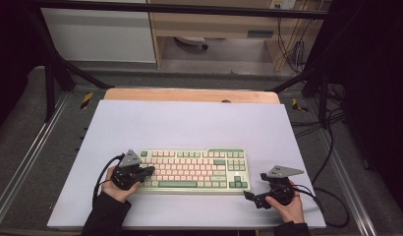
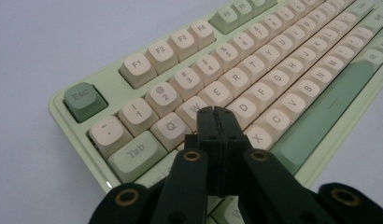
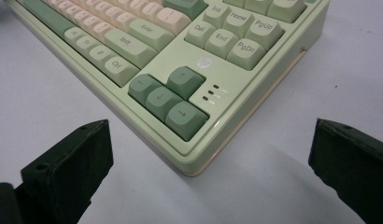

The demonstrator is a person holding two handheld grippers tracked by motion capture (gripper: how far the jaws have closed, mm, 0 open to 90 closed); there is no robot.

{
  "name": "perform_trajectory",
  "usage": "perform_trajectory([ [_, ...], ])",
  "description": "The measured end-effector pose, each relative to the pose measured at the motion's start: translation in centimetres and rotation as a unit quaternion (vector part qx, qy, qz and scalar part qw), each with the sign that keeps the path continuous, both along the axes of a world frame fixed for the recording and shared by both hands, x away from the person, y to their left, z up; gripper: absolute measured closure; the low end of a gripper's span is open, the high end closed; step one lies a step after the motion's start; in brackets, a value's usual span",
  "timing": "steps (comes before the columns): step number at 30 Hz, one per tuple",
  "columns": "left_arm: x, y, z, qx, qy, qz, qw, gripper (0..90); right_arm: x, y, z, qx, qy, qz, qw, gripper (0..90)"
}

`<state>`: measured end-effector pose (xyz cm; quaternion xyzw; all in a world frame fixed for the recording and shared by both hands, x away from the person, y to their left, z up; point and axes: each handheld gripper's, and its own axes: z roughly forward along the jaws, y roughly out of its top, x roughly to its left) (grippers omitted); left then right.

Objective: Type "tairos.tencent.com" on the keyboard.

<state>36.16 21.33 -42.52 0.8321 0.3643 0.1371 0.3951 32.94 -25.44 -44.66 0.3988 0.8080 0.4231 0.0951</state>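
A pale green keyboard (image 1: 192,169) with cream and green keys lies on the white mat (image 1: 189,123). My left gripper (image 1: 149,170) is shut with nothing in it, and its tips rest over the keyboard's left end. In the left gripper view the joined tips (image 2: 216,112) sit just above the keys (image 2: 255,70) near S and X. My right gripper (image 1: 248,196) stands open on the mat beside the keyboard's near right corner. In the right gripper view its jaws (image 3: 211,140) stand wide apart on either side of that corner (image 3: 189,163), by the arrow keys (image 3: 164,100), without touching it.
The mat lies on a wooden table (image 1: 189,94) inside a metal frame. Black cables (image 1: 332,196) trail off to the right of the mat. Bare mat stretches behind the keyboard.
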Motion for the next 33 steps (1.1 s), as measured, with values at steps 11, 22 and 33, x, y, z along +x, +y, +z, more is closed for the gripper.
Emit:
perform_trajectory([
  [11,-0.2,0.0,0.2,-0.002,-0.006,-0.007,1.0,89.9,-0.1,0.3,0.6,0.007,-0.007,0.004,0.9999,0.2],
  [22,-0.2,0.2,0.2,-0.005,-0.006,-0.007,0.9999,89.9,-0.2,1.8,1.4,-0.004,-0.015,0.014,0.9998,0.2],
  [33,-0.2,0.2,0.2,-0.006,-0.007,-0.008,0.9999,89.8,0.0,3.7,2.3,0.003,-0.034,0.034,0.9988,10.4],
])
